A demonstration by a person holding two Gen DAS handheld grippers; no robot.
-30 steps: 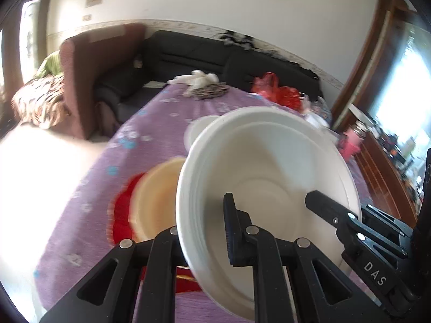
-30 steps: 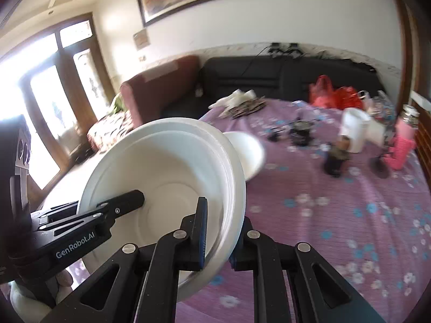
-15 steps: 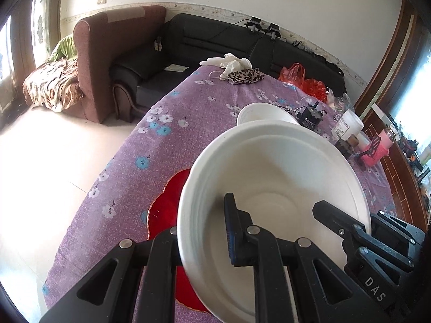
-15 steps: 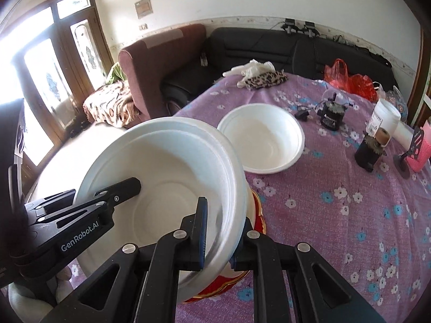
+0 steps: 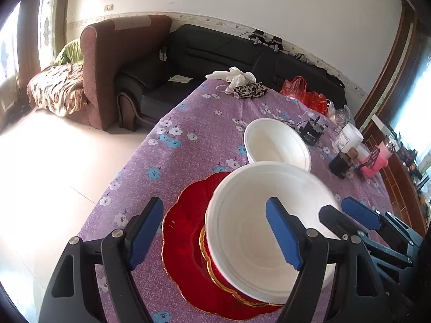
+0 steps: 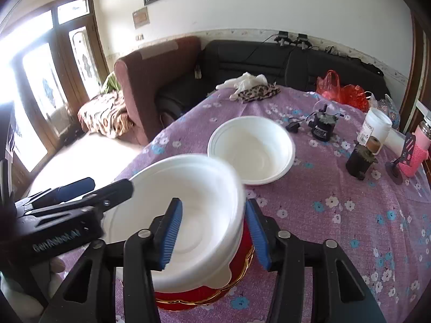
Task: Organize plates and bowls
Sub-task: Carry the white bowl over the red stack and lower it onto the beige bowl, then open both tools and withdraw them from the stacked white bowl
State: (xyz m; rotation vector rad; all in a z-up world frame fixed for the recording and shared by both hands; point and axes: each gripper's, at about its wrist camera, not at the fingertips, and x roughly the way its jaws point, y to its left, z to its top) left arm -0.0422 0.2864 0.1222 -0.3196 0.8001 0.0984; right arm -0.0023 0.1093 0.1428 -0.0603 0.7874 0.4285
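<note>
A white foam bowl (image 5: 250, 242) rests nested in a red bowl with a gold rim (image 6: 242, 266), which stands on a red scalloped plate (image 5: 183, 245). My left gripper (image 5: 215, 231) straddles the bowl's left rim; its jaws are opening and the pads stand clear of the rim. In the right wrist view my right gripper (image 6: 214, 234) straddles the white bowl's (image 6: 204, 202) right rim, jaws opening, pads just off it. A second white bowl (image 5: 272, 145) sits on the purple cloth just beyond.
Past the second bowl (image 6: 250, 148) stand a black device (image 6: 323, 126), a white jar (image 6: 375, 126), a dark jar (image 6: 359, 161) and a pink bottle (image 6: 416, 153). Gloves and a leopard cloth (image 5: 249, 90) lie at the far end. The table edge (image 5: 129, 167) drops to the floor on the left.
Both grippers, shut on the white bowl's rim, brought it down onto the red bowl and plate. Both jaws have since spread apart and let go of the rim.
</note>
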